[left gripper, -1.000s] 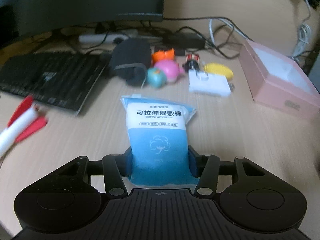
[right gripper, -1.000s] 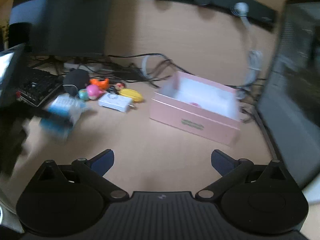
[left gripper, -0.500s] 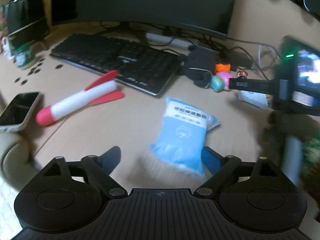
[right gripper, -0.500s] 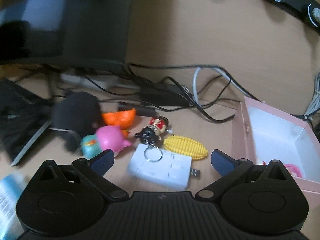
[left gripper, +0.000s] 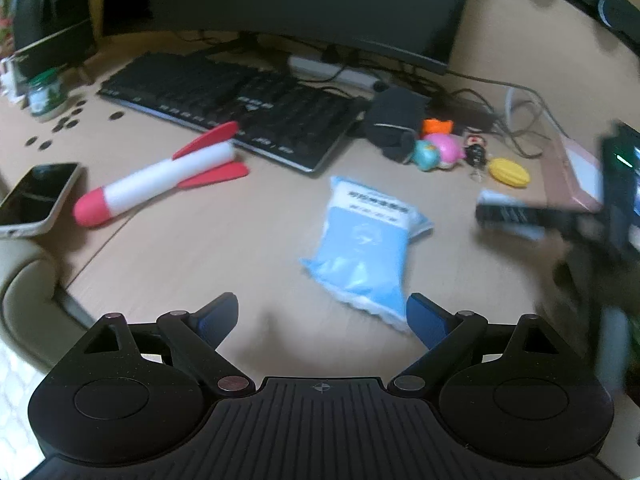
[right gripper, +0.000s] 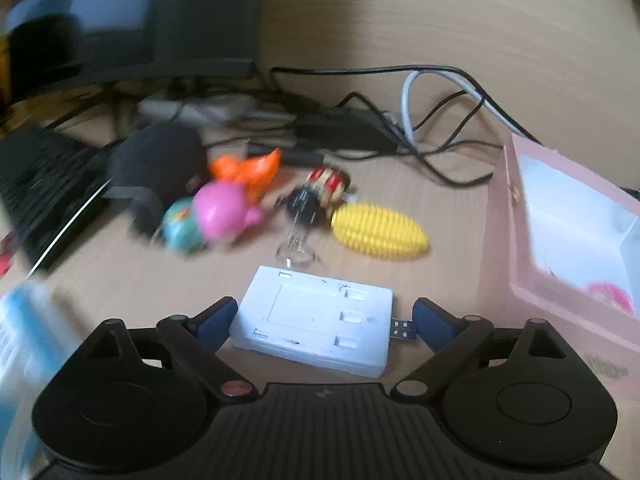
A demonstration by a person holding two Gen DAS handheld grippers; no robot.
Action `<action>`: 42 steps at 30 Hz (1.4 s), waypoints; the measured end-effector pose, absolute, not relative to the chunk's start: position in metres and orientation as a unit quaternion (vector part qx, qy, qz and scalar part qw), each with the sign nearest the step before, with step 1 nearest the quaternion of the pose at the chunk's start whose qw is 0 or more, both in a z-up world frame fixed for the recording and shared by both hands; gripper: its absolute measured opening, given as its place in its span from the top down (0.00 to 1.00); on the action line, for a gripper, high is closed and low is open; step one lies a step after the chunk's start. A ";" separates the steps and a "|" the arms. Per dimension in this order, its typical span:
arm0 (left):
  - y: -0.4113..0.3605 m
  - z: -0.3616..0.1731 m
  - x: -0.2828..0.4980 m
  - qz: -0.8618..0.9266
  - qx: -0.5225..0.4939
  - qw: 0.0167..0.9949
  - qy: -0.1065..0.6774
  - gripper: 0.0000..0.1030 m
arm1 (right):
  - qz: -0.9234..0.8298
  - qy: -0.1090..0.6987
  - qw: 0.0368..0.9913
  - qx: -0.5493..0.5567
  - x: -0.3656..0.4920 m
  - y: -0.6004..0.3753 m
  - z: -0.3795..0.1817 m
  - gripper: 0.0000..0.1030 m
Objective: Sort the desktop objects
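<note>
The soft blue wipes packet (left gripper: 366,248), just released, is being left by the wide-open, empty left gripper (left gripper: 322,312); the right gripper (right gripper: 322,316) is being closed around the flat white plastic hub (right gripper: 316,324), not yet gripped.

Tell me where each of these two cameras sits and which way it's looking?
Left wrist: on the left gripper, looking down along its open fingers at the blue wet-cotton packet.
Right wrist: on the right gripper, whose jaws are closing either side of the white USB hub.
Shared: yellow corn toy, pink box, packet; the left view also catches the blurred right gripper.
</note>
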State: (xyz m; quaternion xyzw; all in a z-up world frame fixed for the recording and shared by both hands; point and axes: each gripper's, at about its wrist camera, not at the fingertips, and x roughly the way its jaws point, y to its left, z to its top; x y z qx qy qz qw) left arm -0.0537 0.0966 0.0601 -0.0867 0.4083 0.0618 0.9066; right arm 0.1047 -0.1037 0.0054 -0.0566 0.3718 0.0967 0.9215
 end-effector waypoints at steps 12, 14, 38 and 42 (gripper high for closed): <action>0.070 0.049 -0.034 0.009 -0.041 0.913 0.405 0.07 | 0.123 0.349 0.923 -0.109 -0.019 -0.173 0.034 0.00; 0.068 0.048 -0.028 0.019 -0.031 0.912 0.408 0.06 | 0.105 0.357 0.923 -0.093 -0.026 -0.182 0.032 0.00; -0.003 0.087 0.032 -0.115 -0.037 0.920 0.373 0.06 | 0.046 0.411 0.910 -0.013 -0.053 -0.213 0.005 0.00; -0.049 0.074 0.074 -0.129 -0.003 0.917 0.378 0.19 | 0.076 0.433 0.898 -0.026 -0.042 -0.211 0.009 0.00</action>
